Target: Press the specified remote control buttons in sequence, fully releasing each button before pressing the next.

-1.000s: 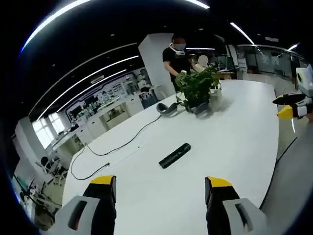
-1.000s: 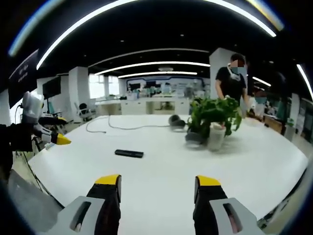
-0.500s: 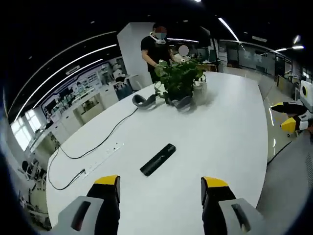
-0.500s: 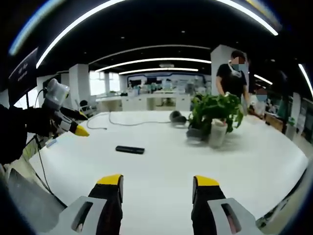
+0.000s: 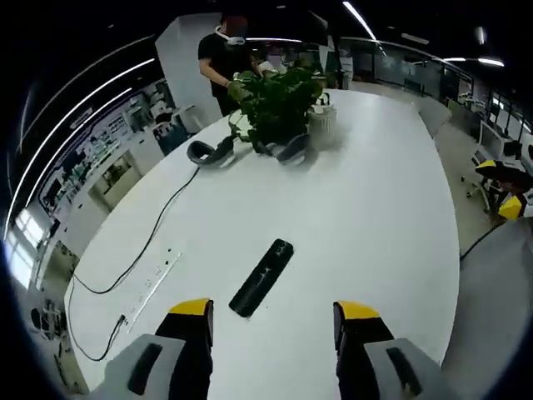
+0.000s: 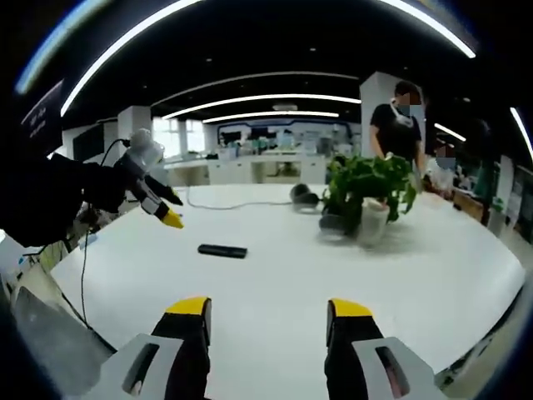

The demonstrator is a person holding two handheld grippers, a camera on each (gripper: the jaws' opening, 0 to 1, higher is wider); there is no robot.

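A black remote control (image 5: 261, 277) lies flat on the white table (image 5: 375, 208), just ahead of my left gripper (image 5: 273, 315), which is open with nothing between its yellow-tipped jaws. In the right gripper view the same remote control (image 6: 222, 250) lies further off, left of centre. My right gripper (image 6: 268, 310) is open and empty above the near part of the white table (image 6: 416, 267). The left gripper (image 6: 158, 204) comes in from the left of that view, its yellow tip pointing down toward the remote. The right gripper's yellow tip (image 5: 510, 207) shows at the right edge of the left gripper view.
A potted plant (image 5: 279, 100) stands at the far end with dark headsets (image 5: 208, 152) beside it. A black cable (image 5: 141, 250) and a white strip (image 5: 154, 279) lie left of the remote. A person (image 5: 225, 58) stands behind the plant.
The left gripper has moved forward and over the table toward the remote, which now sits closer to its jaws. In the right gripper view the left gripper has advanced rightward. The remote has not moved.
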